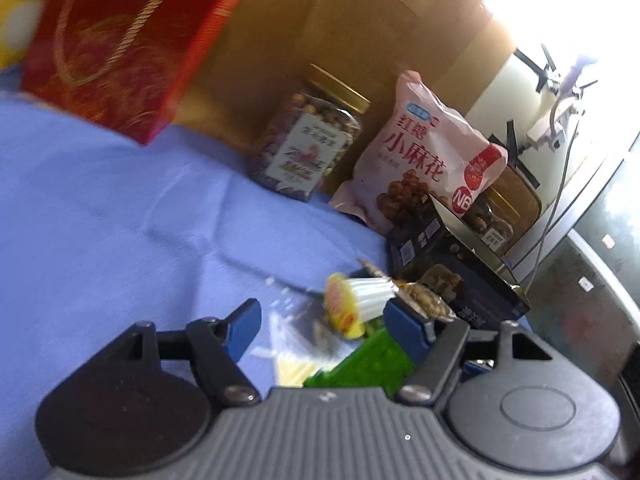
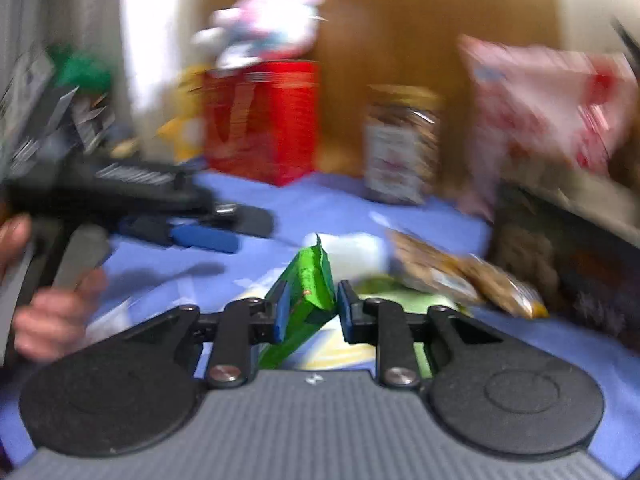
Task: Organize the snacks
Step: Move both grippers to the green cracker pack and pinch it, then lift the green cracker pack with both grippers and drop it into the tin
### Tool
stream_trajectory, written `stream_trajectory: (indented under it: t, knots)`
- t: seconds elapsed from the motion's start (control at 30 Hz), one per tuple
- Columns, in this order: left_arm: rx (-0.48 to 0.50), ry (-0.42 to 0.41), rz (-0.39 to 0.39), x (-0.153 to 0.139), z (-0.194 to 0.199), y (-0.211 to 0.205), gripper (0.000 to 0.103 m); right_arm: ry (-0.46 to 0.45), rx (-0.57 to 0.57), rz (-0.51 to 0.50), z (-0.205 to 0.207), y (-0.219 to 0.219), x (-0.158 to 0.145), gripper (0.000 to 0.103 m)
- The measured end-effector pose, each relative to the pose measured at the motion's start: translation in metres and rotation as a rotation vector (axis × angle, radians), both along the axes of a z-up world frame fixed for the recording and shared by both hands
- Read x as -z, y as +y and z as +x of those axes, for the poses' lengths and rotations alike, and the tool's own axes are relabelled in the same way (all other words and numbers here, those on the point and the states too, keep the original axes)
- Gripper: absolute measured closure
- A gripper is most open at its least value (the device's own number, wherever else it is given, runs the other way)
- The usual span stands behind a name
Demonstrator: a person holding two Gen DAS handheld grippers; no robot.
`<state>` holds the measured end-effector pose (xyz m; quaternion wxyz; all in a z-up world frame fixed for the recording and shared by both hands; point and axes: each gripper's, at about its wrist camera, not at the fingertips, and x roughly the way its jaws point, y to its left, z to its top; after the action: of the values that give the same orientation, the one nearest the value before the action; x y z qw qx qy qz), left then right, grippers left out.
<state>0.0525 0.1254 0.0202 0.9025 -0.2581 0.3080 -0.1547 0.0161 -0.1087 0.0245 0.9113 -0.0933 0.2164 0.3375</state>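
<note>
My right gripper (image 2: 311, 310) is shut on a green snack packet (image 2: 308, 292) and holds it upright above the blue cloth; the packet also shows in the left wrist view (image 1: 372, 364). My left gripper (image 1: 320, 330) is open and empty, low over a pile of small snacks: a yellow-and-white jelly cup (image 1: 358, 302) and a clear packet of nuts (image 1: 424, 300). It also shows in the right wrist view (image 2: 200, 236), held at the left by a hand (image 2: 52, 316). The nut packet (image 2: 460, 276) lies right of the green packet.
A red gift box (image 1: 124, 48), a nut jar with gold lid (image 1: 308, 148), a pink snack bag (image 1: 424, 152) and a dark open box (image 1: 452, 272) stand along a wooden board at the back of the blue cloth (image 1: 100, 208). The right wrist view is blurred.
</note>
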Motion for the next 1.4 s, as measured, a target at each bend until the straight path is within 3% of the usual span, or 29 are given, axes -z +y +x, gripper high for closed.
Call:
stream_trajectory:
  t: [0.07,0.17,0.23,0.33,0.47,0.57,0.7,0.8,0.97,1.03,1.07,1.23,1.4]
  knots:
    - [-0.011,0.001,-0.042,0.001,-0.012,0.013,0.033,-0.078,-0.051,-0.071,-0.027,0.021,0.000,0.075]
    - [-0.033,-0.014,-0.072,0.000,-0.034,0.030,0.032,-0.134,-0.120,-0.095,-0.057,0.040,0.001,0.076]
    - [-0.036,-0.021,-0.075,0.000,-0.047,0.035,0.029,-0.175,-0.180,-0.125,-0.076,0.049,0.003,0.070]
    - [-0.034,-0.030,-0.068,0.001,-0.065,0.042,0.029,-0.122,-0.253,-0.136,-0.082,0.058,0.009,0.072]
    - [-0.034,-0.039,-0.065,0.002,-0.081,0.048,0.029,-0.023,-0.133,-0.126,-0.063,0.052,0.019,0.072]
    - [-0.021,-0.037,-0.070,0.003,-0.083,0.049,0.029,0.067,-0.075,-0.035,-0.049,0.031,0.017,0.071]
    - [0.044,-0.007,-0.059,0.006,-0.079,0.040,0.029,0.129,-0.082,-0.003,-0.044,0.021,0.016,0.051]
    - [0.092,0.028,-0.026,0.013,-0.074,0.030,0.031,0.133,-0.083,-0.059,-0.050,0.035,0.021,0.050]
    - [0.113,0.037,0.051,0.019,-0.079,0.015,0.054,0.127,-0.077,-0.104,-0.043,0.054,0.028,0.052]
    - [0.107,0.026,0.078,0.018,-0.081,0.012,0.060,0.112,-0.066,-0.106,-0.043,0.055,0.027,0.063]
    - [0.114,0.025,0.078,0.017,-0.081,0.010,0.060,0.113,-0.072,-0.098,-0.044,0.052,0.027,0.067]
    - [0.203,0.011,0.070,0.011,-0.072,-0.013,0.060,0.034,-0.018,-0.099,-0.057,0.028,0.023,0.067]
    - [0.352,0.025,0.114,0.015,-0.059,-0.070,0.060,0.054,0.097,-0.081,-0.062,-0.019,0.029,0.067]
